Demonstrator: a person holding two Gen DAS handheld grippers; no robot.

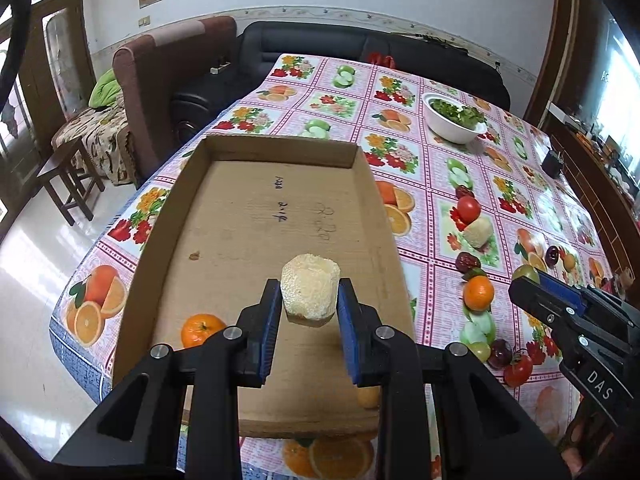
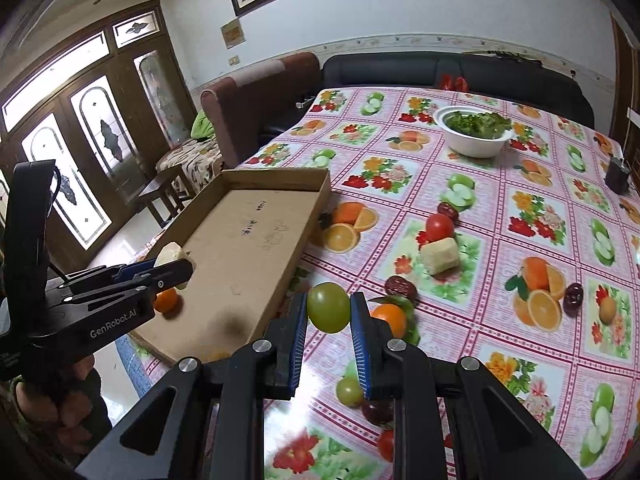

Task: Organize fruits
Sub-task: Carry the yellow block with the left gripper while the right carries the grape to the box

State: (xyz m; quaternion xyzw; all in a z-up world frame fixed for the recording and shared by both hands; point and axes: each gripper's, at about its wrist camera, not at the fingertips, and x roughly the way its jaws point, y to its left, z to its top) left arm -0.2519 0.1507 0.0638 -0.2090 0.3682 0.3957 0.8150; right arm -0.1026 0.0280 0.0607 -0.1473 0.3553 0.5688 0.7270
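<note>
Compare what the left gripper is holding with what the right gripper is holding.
The left gripper holds a pale yellow chunk, blocky and rough; the right gripper holds a green grape, round and smooth. The chunk is wider than the grape, so the left jaws stand further apart. The chunk hangs above the cardboard tray; the grape is above the tablecloth. Both are pinched between blue pads, clear of any surface.

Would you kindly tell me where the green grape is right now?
The green grape is clamped in the right gripper, held above the tablecloth just right of the cardboard tray, with an orange close behind it.
</note>
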